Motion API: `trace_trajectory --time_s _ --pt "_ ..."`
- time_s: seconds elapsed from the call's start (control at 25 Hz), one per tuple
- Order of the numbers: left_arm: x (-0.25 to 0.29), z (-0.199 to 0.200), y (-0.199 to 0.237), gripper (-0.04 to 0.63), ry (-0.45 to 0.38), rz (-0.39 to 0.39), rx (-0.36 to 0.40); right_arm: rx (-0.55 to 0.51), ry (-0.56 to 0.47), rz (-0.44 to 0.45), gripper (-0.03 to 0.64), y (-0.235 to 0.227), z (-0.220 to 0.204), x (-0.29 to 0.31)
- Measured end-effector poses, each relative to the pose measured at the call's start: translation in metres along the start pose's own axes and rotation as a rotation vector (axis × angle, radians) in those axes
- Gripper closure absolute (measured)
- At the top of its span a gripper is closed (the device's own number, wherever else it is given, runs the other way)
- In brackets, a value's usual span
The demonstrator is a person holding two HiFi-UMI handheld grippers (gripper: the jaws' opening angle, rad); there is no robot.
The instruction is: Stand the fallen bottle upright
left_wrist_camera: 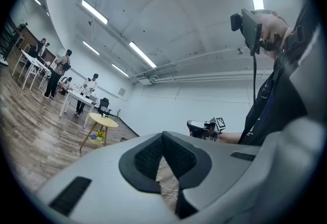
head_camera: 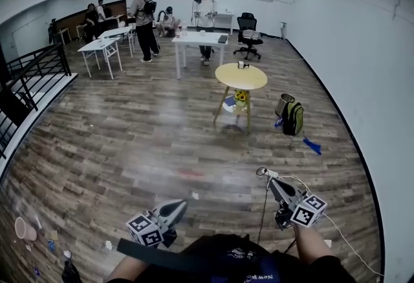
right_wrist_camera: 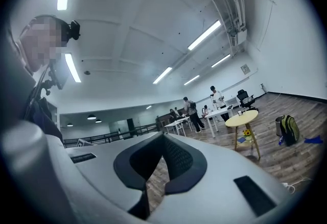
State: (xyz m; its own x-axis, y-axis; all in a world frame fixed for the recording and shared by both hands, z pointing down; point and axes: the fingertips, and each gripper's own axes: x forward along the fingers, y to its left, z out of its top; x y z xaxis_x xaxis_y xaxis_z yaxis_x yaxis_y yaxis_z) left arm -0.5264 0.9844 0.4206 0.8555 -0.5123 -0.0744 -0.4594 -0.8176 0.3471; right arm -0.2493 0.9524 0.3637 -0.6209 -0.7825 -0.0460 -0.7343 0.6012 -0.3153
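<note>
Left hand-held gripper (head_camera: 180, 205) sits low in the head view. Its own view (left_wrist_camera: 163, 135) shows the jaws closed tip to tip with nothing between them. Right hand-held gripper (head_camera: 270, 179) is the same: jaws together and empty in its own view (right_wrist_camera: 163, 136). Both are held about level over the wood floor (head_camera: 129, 146) and angled inward toward each other.

The key relation is that the target lies straight ahead, well apart from both grippers, with bare floor between. The round yellow worktop (head_camera: 257, 81) stands ahead, slightly right of centre in the head view. It appears left of the jaws in the left gripper view (left_wrist_camera: 103, 120) and right of the jaws in the right gripper view (right_wrist_camera: 241, 118), so it lies between the two pointing lines.

A small pale item on top of it, near the middle, is most likely the bottle (head_camera: 242, 64). It looks low and seems to lie with its long axis across the head view, but it is too small to be sure. The right hand-held gripper looks somewhat nearer by line, so it is probably the one to reach. A walk-up is needed first.

A backpack (head_camera: 292, 117) sits on the floor just right of the worktop. Further back are a white worktop (head_camera: 199, 39) and people standing around it.
</note>
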Motion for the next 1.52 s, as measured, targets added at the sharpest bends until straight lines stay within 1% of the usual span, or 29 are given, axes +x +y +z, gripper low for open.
trace_trajectory --time_s 0.12,0.2,0.28,0.44,0.52,0.64,0.76,0.88,0.96,1.04,1.12,1.28,1.36,1.44,1.52 --pt "-0.008 0.008 0.018 0.586 0.015 -0.009 0.022 -0.005 -0.011 -0.014 0.624 0.003 0.003 0.021" --pt "-0.003 0.013 0.029 0.586 0.025 -0.014 0.019 -0.004 -0.012 -0.017 0.626 0.001 0.003 0.032" --pt "0.006 0.016 0.039 0.586 0.036 -0.023 0.004 -0.007 -0.005 -0.016 0.625 -0.005 0.003 0.042" --pt "0.036 0.018 0.054 0.588 0.063 -0.054 0.032 -0.003 0.007 -0.019 0.625 -0.032 0.007 0.058" --pt "0.058 0.02 0.058 0.588 0.075 -0.055 0.045 0.003 0.005 -0.016 0.624 -0.054 0.012 0.063" --pt "0.103 0.017 0.064 0.588 0.096 -0.055 0.098 0.007 -0.007 0.005 0.624 -0.097 0.027 0.07" --pt "0.156 0.028 0.068 0.586 0.064 -0.059 0.112 0.011 -0.01 0.028 0.625 -0.146 0.047 0.08" --pt "0.213 0.043 0.059 0.584 0.017 -0.097 0.122 0.007 -0.003 0.056 0.624 -0.196 0.069 0.082" --pt "0.252 0.051 0.059 0.583 -0.021 -0.104 0.096 0.006 -0.002 0.073 0.624 -0.23 0.083 0.082" --pt "0.288 0.056 0.071 0.584 -0.046 -0.069 0.039 0.017 0.0 0.08 0.624 -0.264 0.095 0.08" --pt "0.316 0.053 0.082 0.586 -0.041 -0.044 0.0 0.021 0.005 0.081 0.624 -0.29 0.102 0.078" --pt "0.359 0.043 0.096 0.588 0.02 -0.051 -0.018 0.024 0.015 0.069 0.624 -0.332 0.106 0.079" --pt "0.375 0.046 0.107 0.589 0.015 -0.065 -0.051 0.03 0.015 0.061 0.624 -0.35 0.107 0.082" --pt "0.388 0.052 0.126 0.592 -0.009 -0.049 -0.091 0.035 0.018 0.047 0.624 -0.366 0.108 0.089" --pt "0.4 0.053 0.149 0.592 -0.011 -0.028 -0.11 0.043 0.022 0.029 0.624 -0.38 0.107 0.101"
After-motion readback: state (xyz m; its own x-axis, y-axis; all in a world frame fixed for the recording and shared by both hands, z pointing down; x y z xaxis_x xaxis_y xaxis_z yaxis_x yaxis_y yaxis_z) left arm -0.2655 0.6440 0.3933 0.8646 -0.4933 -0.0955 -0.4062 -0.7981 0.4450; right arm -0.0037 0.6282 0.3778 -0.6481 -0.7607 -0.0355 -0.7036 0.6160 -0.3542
